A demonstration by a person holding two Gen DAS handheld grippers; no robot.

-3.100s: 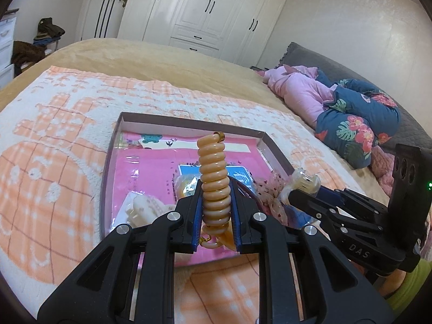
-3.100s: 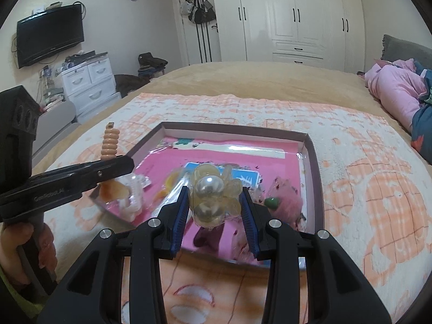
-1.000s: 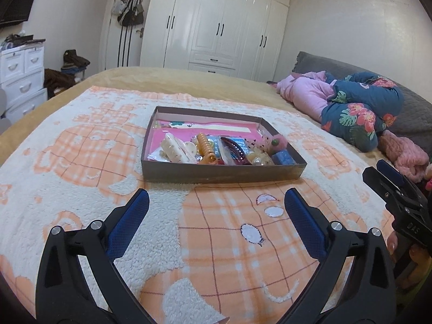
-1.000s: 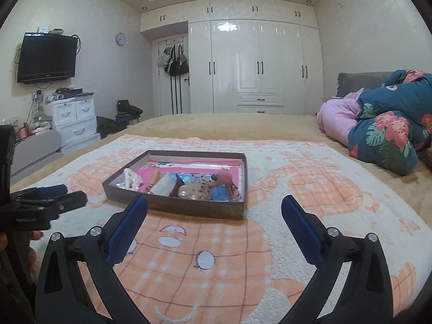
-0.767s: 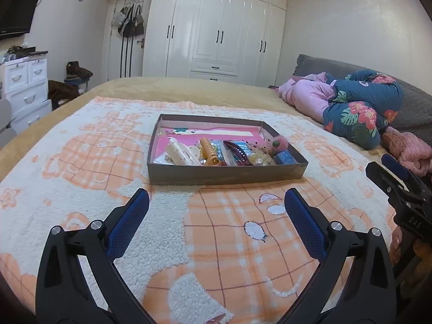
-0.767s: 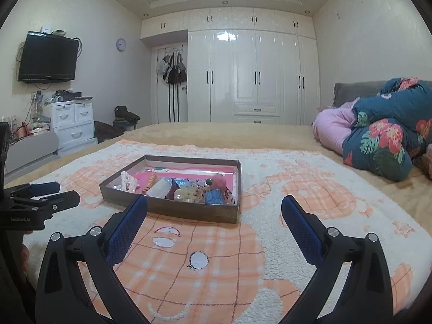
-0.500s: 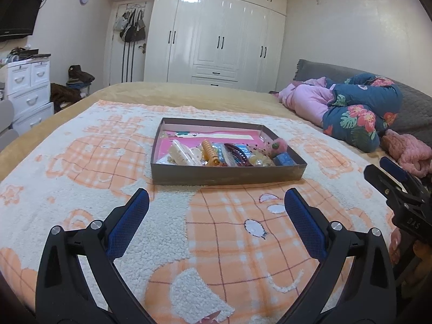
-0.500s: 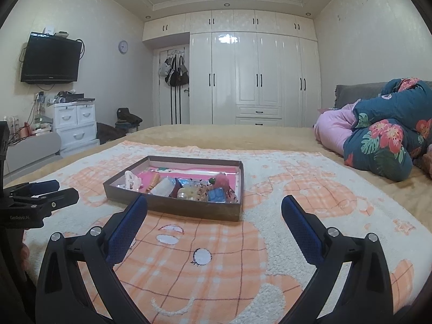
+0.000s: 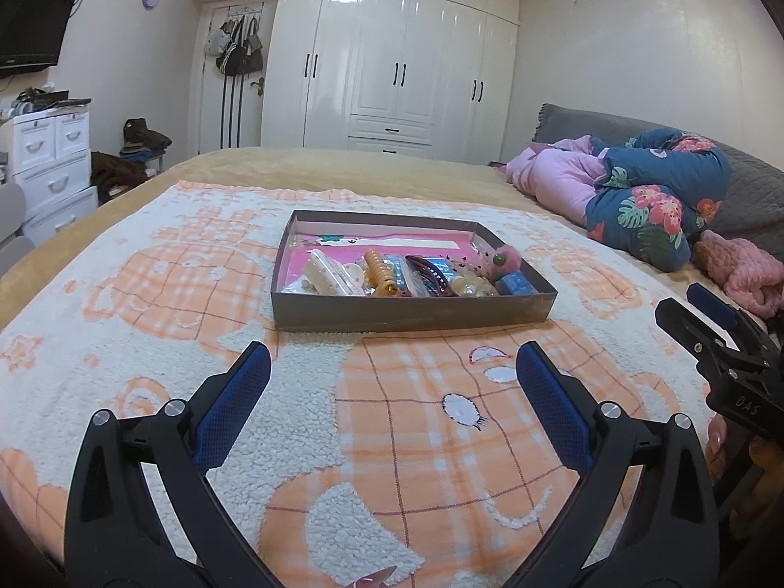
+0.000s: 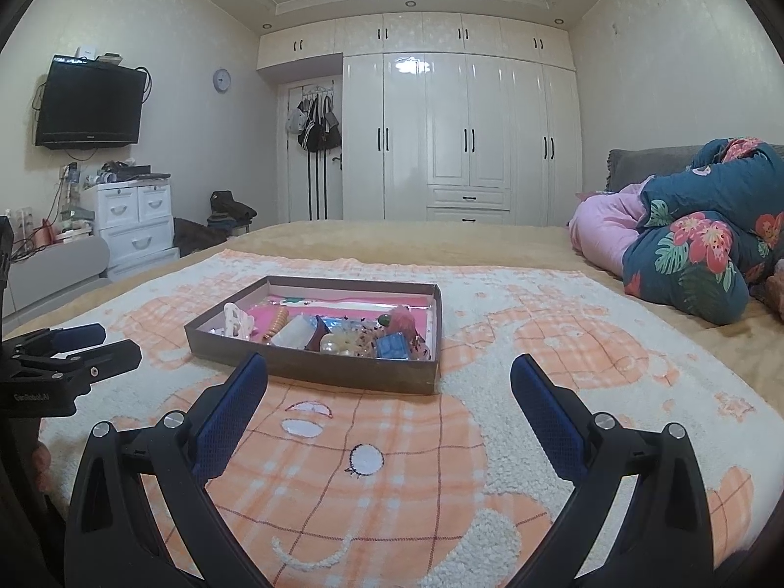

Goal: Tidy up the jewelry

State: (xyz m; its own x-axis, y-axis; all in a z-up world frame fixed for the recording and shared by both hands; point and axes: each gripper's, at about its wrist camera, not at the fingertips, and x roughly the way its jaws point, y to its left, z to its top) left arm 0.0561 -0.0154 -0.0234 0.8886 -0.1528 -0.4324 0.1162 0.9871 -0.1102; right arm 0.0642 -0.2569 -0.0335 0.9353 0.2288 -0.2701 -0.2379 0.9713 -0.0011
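A shallow grey-brown box with a pink lining sits on the orange and white blanket. It holds several hair accessories: a cream claw clip, an orange spiral tie, a pearl piece, a blue piece and a pink pompom. My left gripper is open and empty, well short of the box. My right gripper is open and empty, also short of it.
The blanket covers a tan bed. Pink and floral bedding lies at the right. White wardrobes, a drawer unit and a wall TV stand beyond the bed.
Both grippers let go of the spiral tie and the pearl piece into the box, opened wide and drew back. In the last second the views barely shift.
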